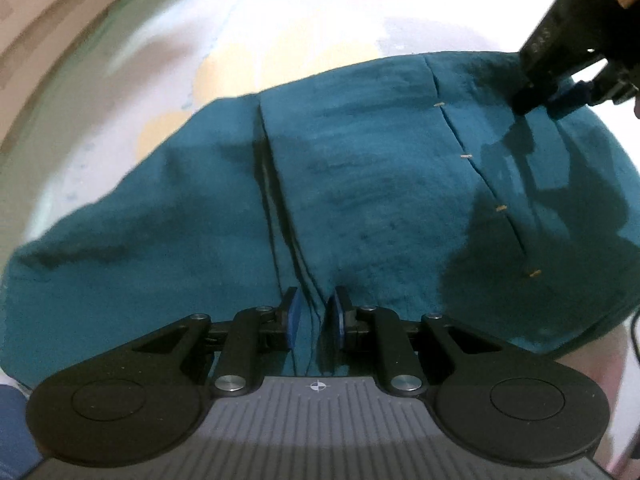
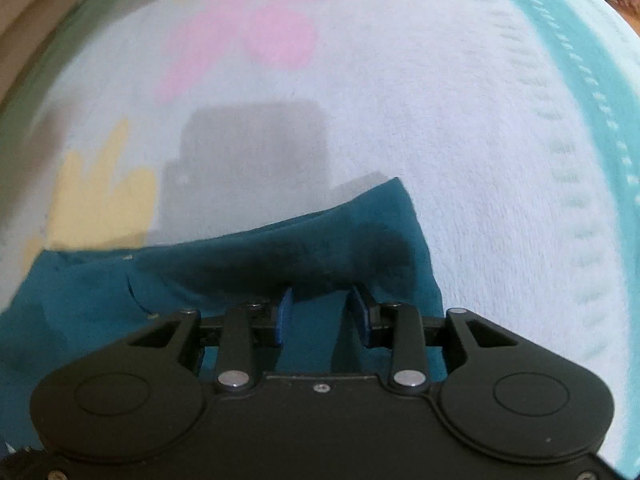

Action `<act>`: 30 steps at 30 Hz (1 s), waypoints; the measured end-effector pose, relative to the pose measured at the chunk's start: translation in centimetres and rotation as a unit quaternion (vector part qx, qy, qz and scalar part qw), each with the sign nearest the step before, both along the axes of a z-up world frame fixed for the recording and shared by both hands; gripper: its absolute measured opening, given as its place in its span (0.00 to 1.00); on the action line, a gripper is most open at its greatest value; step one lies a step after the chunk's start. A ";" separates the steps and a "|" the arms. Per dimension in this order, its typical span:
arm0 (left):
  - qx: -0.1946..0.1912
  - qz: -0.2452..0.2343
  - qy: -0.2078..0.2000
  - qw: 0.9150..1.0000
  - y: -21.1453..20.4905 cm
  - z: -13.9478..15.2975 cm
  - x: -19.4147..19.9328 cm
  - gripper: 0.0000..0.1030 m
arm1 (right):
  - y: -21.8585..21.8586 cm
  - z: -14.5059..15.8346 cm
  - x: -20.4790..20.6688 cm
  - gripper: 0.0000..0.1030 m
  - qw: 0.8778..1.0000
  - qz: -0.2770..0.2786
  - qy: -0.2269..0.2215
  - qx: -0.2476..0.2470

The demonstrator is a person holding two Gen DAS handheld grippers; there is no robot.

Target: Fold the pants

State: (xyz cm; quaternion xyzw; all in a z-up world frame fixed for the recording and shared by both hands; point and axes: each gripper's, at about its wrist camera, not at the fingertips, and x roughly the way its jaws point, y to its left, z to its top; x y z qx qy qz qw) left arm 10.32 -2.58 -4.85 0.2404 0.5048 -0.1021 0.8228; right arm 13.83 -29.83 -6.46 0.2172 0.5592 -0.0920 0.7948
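The teal pants (image 1: 360, 184) lie spread over a pale, fleecy blanket (image 2: 480, 160) printed with pink and yellow patches and edged with a turquoise band (image 2: 592, 92). What carries the blanket is not visible.

Left gripper (image 1: 314, 320): points steeply down at the pants. Its jaws stand narrow, the blue pads (image 1: 293, 316) either side of a raised ridge of fabric where a seam runs up the garment. A slim gap shows between the pads and the cloth at the tips, so contact cannot be confirmed; the fold sits between the jaws, not visibly pinched.

Right gripper (image 2: 320, 312): over the far corner of the pants, near the edge where the cloth meets the blanket. Its jaws stand moderately wide, one blue pad each side of a bunched hump of fabric. The left-hand pad touches or nearly touches the hump; the other stands just clear. A firm hold is not shown. In the left wrist view the same gripper (image 1: 552, 104) appears at the upper right, tips down on the pants.

Writing and labels: raised lettering is present on the black body of the right gripper in the left wrist view (too blurred to read). A small crosshair mark (image 1: 318, 386) sits on the grey ribbed housing of the left gripper. Four short tan stitch marks (image 1: 500, 209) run along a pocket seam on the pants. No brand tag is legible on the garment.
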 end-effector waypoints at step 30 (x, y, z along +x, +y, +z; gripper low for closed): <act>-0.264 0.310 0.001 0.913 31.8 7.3 1.7 0.17 | 16.9 6.3 -6.2 0.52 0.975 0.168 -0.136 0.049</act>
